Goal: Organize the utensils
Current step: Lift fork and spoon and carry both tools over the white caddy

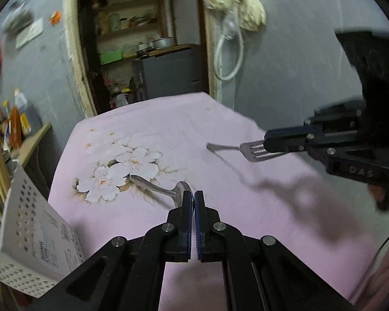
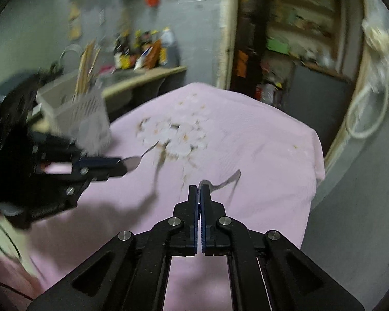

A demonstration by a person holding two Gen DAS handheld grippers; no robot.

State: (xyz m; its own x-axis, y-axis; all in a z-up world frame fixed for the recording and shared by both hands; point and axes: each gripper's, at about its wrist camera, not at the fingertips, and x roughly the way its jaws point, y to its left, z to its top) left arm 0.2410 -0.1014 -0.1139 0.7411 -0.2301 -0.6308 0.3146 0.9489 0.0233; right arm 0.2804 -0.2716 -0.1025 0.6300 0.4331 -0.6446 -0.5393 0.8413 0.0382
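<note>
Letters "DAS" on right hand-held gripper (image 1: pixel 265 145), basket label (image 1: pixel 57 243) unreadable

My desk (image 1: pixel 147 129) carries a pink cloth (image 1: pixel 246 207) with white flowers (image 1: pixel 122 171) printed on it. A white perforated holder (image 1: pixel 31 233) stands on the desk's edge, to the left of my left tool (image 1: pixel 193 197).

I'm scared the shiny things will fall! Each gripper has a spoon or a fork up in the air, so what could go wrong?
The left gripper pinches the spoon only by its bowl, so the long handle could swing and slip out.

The right gripper holds the fork by its tines, another small grip.

The white utensil holder looks narrow, and the handles could bump its rim.
</note>
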